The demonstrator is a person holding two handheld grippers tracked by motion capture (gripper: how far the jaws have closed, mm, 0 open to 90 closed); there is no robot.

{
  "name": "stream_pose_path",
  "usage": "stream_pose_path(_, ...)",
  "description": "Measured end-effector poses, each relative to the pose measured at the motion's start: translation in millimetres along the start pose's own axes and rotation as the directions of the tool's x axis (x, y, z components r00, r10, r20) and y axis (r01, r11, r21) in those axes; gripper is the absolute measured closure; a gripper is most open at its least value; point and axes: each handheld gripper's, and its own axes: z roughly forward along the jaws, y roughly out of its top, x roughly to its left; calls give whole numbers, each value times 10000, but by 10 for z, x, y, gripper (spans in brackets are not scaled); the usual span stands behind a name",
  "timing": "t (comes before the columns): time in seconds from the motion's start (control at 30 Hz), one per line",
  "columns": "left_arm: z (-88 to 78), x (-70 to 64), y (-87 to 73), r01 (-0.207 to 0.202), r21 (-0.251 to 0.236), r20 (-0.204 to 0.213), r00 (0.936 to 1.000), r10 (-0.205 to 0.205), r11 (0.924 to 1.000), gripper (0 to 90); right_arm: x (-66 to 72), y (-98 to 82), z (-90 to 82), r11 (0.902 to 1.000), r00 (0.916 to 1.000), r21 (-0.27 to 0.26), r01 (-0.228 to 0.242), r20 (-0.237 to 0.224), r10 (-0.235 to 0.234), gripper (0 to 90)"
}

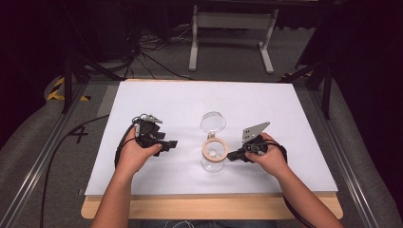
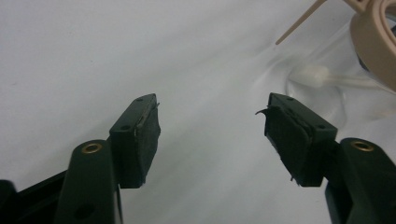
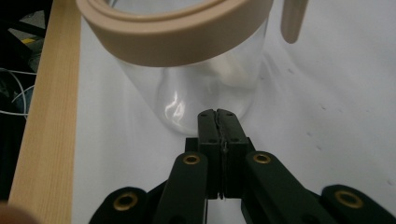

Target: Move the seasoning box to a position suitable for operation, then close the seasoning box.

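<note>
Holding your right gripper (image 1: 231, 156) pinched closed just beside the clear jar (image 1: 214, 154), you keep your left gripper (image 1: 172, 143) spread wide over the white table (image 1: 285, 109).

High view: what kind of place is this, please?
Probably a lab or studio set up for recording: a white work board on a wooden table, loose cables on grey carpet, dark surroundings, and a metal frame stand behind.
</note>
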Motion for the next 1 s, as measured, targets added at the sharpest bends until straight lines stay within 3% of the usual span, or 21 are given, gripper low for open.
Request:
stream_pose_path(0.13, -20, 18, 20, -116, -190, 557, 9984, 126, 9998, 488, 20, -14, -4, 9998, 9995, -188, -70, -297, 64, 895)
stream_pose_path(0.3, -60, 25, 52, -419, -490, 855, 9953, 460, 9979, 727, 21, -34, -164, 9986, 9994, -467, -267, 212, 277, 896)
stream_pose_path(0.33, -75, 17, 86, -386, -575, 978, 9942, 441, 9976, 727, 32, -30, -211, 9980, 9990, -567, -274, 325, 292, 896)
stream_pose_path(0.37, -75, 17, 86, -386, -575, 978, 9942, 441, 9976, 866, 32, -30, -211, 9980, 9990, -567, -274, 325, 292, 896)
stream_pose_path(0.43, -75, 11, 112, -347, -620, 1109, 9930, 414, 9975, 898, 104, 3, -381, 9939, 9968, -1049, -328, 686, 401, 896)
stream_pose_path(0.5, -70, -13, 152, -392, -745, 938, 9945, 462, 9964, 899, 117, 11, -407, 9919, 9970, -1207, -387, 617, 464, 897)
stream_pose_path(0.53, -63, -47, 210, -525, -935, 937, 9937, 612, 9942, 900, 148, 30, -442, 9867, 9974, -1553, -474, 464, 552, 896)
stream_pose_path(0.83, 48, -144, 510, -1074, -1403, 1019, 9872, 1223, 9843, 897, 288, 178, -444, 9766, 9958, -2061, -611, 539, 737, 898)
stream_pose_path(1.0, 119, -140, 646, -975, -1646, 1056, 9876, 1159, 9815, 884, 304, 256, -385, 9744, 9945, -2168, -596, 710, 766, 898)
